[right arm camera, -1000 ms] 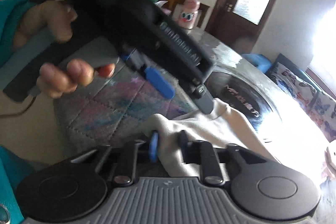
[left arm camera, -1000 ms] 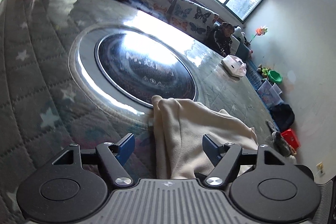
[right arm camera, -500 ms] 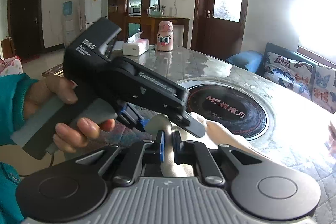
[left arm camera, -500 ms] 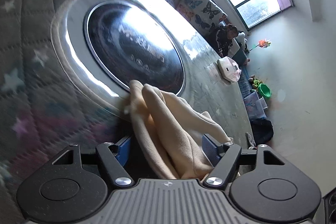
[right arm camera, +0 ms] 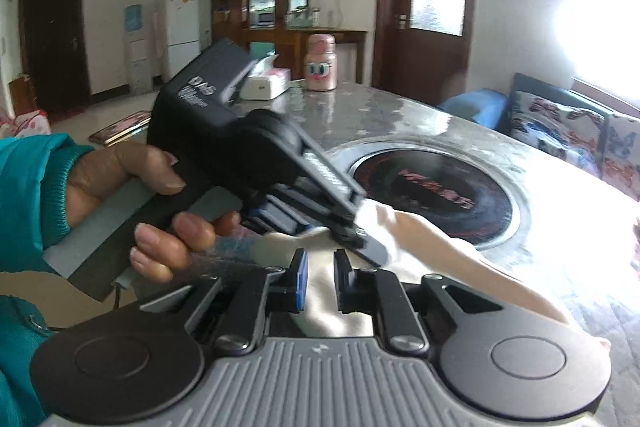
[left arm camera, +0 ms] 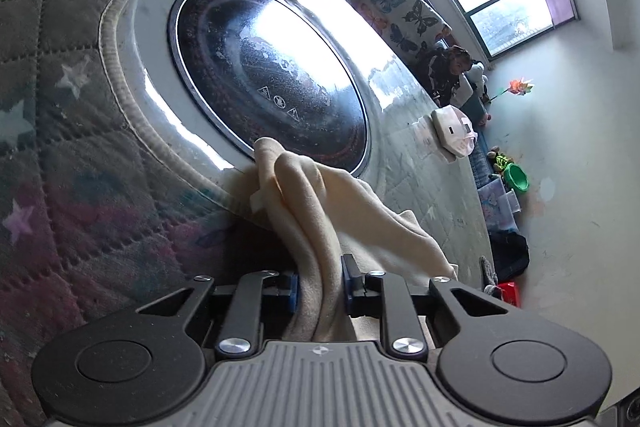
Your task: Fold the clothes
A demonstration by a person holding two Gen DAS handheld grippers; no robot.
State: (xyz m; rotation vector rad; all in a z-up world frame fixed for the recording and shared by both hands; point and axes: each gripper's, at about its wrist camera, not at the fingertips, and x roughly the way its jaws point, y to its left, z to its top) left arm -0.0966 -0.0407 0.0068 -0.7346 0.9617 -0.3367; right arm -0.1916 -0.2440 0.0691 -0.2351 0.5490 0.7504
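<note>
A cream-coloured garment (left arm camera: 320, 223) of soft, fleecy cloth lies bunched up on the quilted worktop (left arm camera: 80, 147), just at the near rim of the round dark glass plate (left arm camera: 272, 75) set into it. One thick fold is gathered and pulled up off the surface, pinched between blue pads; the rest trails away in loose ridges, its far end lapping over the plate's edge.

Left claw (right arm camera: 320, 223) before right claw (right arm camera: 320, 283)
</note>
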